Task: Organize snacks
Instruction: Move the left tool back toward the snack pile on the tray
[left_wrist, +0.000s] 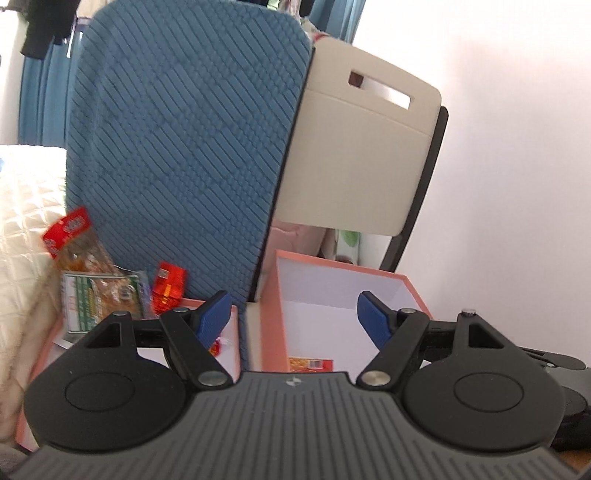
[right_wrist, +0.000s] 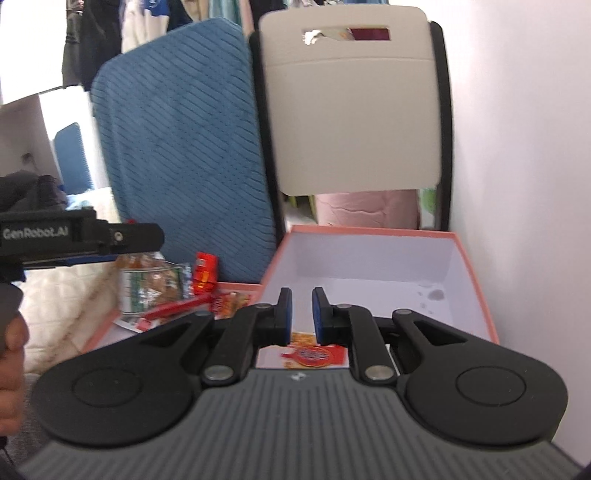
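While both grippers hang above the boxes, I see one snack pack (right_wrist: 314, 355) in the right box (right_wrist: 476, 280); the rest (left_wrist: 103, 295) fill the left box (left_wrist: 233, 332). Left gripper (left_wrist: 295, 319) wide, empty. Right gripper (right_wrist: 302, 314) pinched nearly closed, empty.

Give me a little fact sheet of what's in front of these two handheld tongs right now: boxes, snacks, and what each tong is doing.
left tongs: open, nothing between the pads
right tongs: shut, holding nothing
right-hand box: pink outside, white inside, one snack packet on its floor
left-hand tray: pink, shallow, several snack packets piled in it
small red packet: at the tray's far edge, against the blue cushion
behind the box: cream chair back
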